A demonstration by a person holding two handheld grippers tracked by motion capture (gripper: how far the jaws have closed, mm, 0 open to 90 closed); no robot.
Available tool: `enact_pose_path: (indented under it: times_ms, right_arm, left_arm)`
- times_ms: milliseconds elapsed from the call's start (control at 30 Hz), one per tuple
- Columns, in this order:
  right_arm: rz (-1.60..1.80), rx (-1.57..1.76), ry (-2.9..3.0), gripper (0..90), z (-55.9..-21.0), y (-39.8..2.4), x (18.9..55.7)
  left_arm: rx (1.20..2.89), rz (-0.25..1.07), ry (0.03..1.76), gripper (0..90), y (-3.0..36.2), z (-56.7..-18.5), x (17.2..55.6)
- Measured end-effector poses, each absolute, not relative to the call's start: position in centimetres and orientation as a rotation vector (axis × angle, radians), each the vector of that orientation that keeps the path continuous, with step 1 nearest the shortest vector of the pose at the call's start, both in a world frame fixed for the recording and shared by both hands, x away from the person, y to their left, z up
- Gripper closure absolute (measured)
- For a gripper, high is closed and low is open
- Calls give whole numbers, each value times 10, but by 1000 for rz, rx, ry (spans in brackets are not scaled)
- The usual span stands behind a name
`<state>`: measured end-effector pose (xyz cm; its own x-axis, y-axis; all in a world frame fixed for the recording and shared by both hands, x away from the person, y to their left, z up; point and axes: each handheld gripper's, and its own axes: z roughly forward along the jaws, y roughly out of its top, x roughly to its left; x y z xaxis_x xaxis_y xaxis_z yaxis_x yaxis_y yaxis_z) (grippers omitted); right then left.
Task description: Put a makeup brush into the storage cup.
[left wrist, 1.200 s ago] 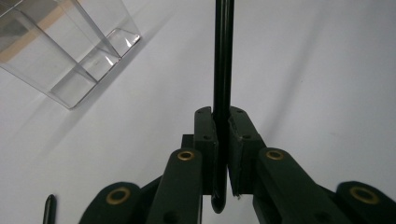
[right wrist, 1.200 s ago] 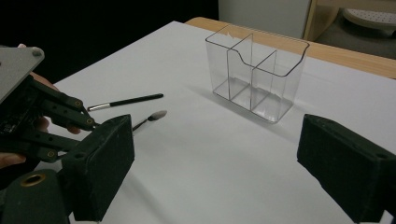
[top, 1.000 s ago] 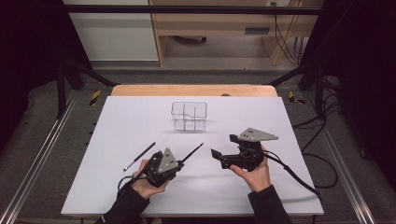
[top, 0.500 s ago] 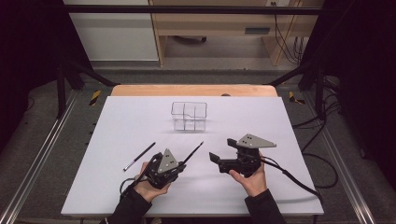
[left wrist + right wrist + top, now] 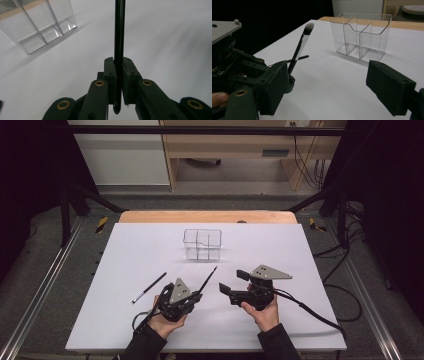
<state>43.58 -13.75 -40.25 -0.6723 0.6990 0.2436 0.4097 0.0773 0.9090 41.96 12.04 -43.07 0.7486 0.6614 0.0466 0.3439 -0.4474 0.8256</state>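
The fingers (image 5: pixel 110 75) of the left gripper (image 5: pixel 192 296) are pressed together on the black handle of a makeup brush (image 5: pixel 119 37), which they hold near its rounded lower end. From the grip the handle runs straight away between the two pads. In the high view this brush (image 5: pixel 207 280) points from the gripper up and away toward the far side of the table (image 5: pixel 310 250), and in the right gripper view its bristle tip (image 5: pixel 308 27) is raised off the table.

The fingers (image 5: pixel 387 85) of the right gripper (image 5: pixel 231 291) stand wide apart with nothing between them; they have just been closing a little. This gripper is just beside the left one, and its fingers point toward it.

A second brush (image 5: pixel 149 288) lies flat on the table, left of the left gripper and apart from it. A clear plastic organizer (image 5: pixel 202 244) with several compartments stands upright farther out, near the middle of the far part of the table, well apart from both grippers. Its compartments look empty. The person's hands hold both grippers near the close edge of the table.
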Motion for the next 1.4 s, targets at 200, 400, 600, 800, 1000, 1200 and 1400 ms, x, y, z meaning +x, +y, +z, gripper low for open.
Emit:
enact_pose_path:
  times_ms: [200, 400, 600, 800, 1000, 1200, 1400]
  right_arm:
    - [1677, 1128, 2088, 206, -403, -136, 436]
    - [1708, 1145, 2114, 225, -407, -132, 439]
    - [1760, 1176, 2088, 255, -405, -131, 441]
    - [1781, 1203, 2058, 281, -405, -130, 443]
    - [1803, 1233, 2027, 309, -405, -127, 446]
    - [1826, 1267, 2001, 349, -405, -125, 449]
    - [1836, 1298, 1992, 411, -406, -124, 452]
  left_arm:
    - [2042, 467, 781, 829, 113, -431, 420]
    - [2024, 479, 788, 829, 105, -432, 419]
    - [2005, 481, 811, 829, 99, -432, 421]
    - [1982, 471, 841, 829, 96, -433, 423]
    - [1961, 460, 856, 829, 93, -431, 423]
    - [1946, 452, 871, 829, 91, -431, 424]
    - [1940, 449, 879, 829, 87, -432, 423]
